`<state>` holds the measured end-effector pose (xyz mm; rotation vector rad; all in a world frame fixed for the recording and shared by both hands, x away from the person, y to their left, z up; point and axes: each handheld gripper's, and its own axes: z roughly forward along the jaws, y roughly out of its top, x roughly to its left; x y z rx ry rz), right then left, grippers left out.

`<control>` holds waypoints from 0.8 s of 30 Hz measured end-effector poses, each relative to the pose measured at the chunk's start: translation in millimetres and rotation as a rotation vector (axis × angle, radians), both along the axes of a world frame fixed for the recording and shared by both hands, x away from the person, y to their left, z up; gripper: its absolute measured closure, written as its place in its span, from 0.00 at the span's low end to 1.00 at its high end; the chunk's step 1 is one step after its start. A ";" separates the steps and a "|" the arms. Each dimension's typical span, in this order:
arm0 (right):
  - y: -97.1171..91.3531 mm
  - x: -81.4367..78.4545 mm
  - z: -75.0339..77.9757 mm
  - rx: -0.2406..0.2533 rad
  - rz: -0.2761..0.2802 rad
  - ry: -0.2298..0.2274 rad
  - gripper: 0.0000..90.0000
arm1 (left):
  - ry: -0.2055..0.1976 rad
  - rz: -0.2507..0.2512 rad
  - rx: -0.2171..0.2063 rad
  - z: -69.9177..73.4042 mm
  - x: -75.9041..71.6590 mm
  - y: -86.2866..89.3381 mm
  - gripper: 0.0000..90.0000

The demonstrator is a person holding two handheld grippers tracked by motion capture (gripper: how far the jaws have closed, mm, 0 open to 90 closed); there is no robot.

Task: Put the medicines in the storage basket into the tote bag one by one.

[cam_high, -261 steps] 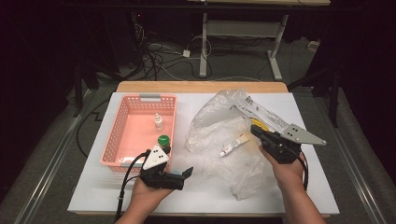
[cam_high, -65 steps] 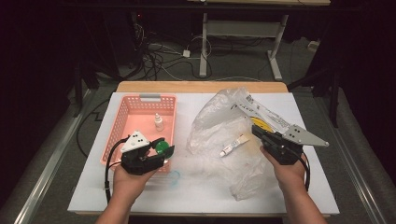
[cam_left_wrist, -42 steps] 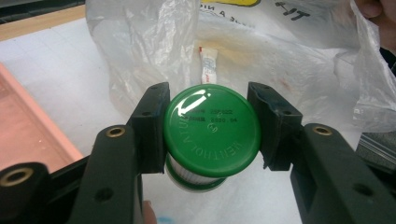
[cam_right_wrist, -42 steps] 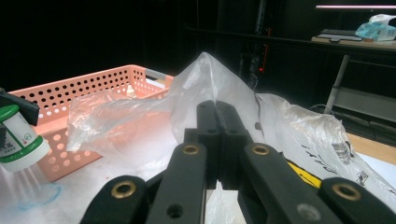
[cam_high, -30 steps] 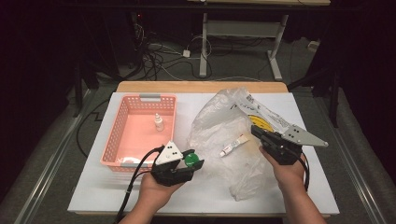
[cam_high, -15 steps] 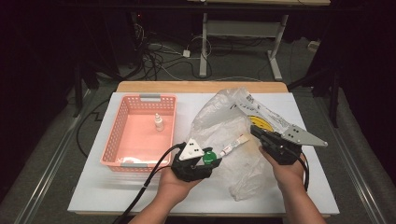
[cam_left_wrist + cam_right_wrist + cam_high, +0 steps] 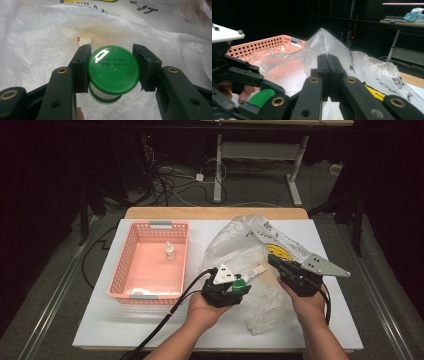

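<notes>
My left gripper (image 7: 238, 285) is shut on a white bottle with a green cap (image 7: 240, 282) and holds it over the clear plastic bag (image 7: 240, 245). In the left gripper view the pads clamp the cap (image 7: 113, 68) from both sides, with crinkled bag film behind it. A white tube (image 7: 258, 269) lies in the bag just beyond the bottle, and its red-edged end (image 7: 85, 40) shows above the left pad. My right gripper (image 7: 276, 262) is shut on the bag's film (image 7: 324, 42), which rises in a peak behind its closed jaws (image 7: 328, 61).
A pink slotted basket (image 7: 150, 225) stands at the left on the white table (image 7: 100, 320), with a small dropper bottle (image 7: 170, 251) inside. The left gripper's cable (image 7: 165, 320) trails toward the front edge. Dark floor and cables lie beyond the table.
My left gripper has carried the green-capped bottle to the right, from beside the basket's front corner to over the bag. The right gripper has stayed still on the bag.
</notes>
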<state>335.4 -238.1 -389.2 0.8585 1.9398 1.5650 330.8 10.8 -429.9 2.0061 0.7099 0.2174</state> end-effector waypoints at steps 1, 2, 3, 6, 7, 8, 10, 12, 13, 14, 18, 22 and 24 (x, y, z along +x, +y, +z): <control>0.1 0.0 -0.1 0.000 0.001 0.000 1.00 | -0.001 0.000 -0.002 -1.0 1.5 -2.5 0.56; 0.0 0.0 -0.1 -0.002 0.002 -0.001 1.00 | -0.002 -0.002 -0.003 -1.9 3.0 -5.2 0.56; 0.0 -0.1 0.0 -0.002 0.002 -0.001 1.00 | -0.003 -0.003 -0.002 -2.8 4.4 -8.1 0.56; 0.1 -0.1 0.1 -0.003 0.004 -0.002 1.00 | -0.007 -0.004 0.003 -5.3 8.2 -16.4 0.56; 0.1 -0.1 0.2 0.000 0.002 -0.002 1.00 | -0.006 -0.003 0.002 -6.4 9.6 -19.0 0.56; -0.2 -0.2 0.3 0.001 0.003 0.002 1.00 | -0.006 -0.003 0.003 -7.5 11.1 -21.4 0.56; -0.7 -0.1 0.4 0.001 0.003 -0.002 1.00 | -0.003 0.001 -0.002 -10.0 14.4 -26.3 0.56; -1.3 -0.3 0.8 0.000 0.002 0.001 1.00 | 0.001 -0.002 0.006 -12.4 18.4 -31.3 0.56; -1.3 0.1 1.0 0.004 0.002 -0.006 1.00 | 0.003 -0.003 0.010 -13.8 20.3 -34.1 0.56; -1.4 0.1 1.1 0.004 0.001 -0.007 1.00 | 0.005 -0.002 0.013 -15.2 22.2 -36.9 0.56; -1.9 0.0 1.6 0.007 0.001 -0.009 1.00 | 0.008 -0.006 0.014 -21.3 29.0 -47.3 0.56; -2.5 0.5 1.3 0.008 0.003 -0.007 1.00 | 0.012 0.000 0.021 -27.6 35.0 -56.4 0.56; -2.4 0.5 1.1 0.008 0.003 -0.006 1.00 | 0.014 0.002 0.025 -31.0 37.3 -59.9 0.56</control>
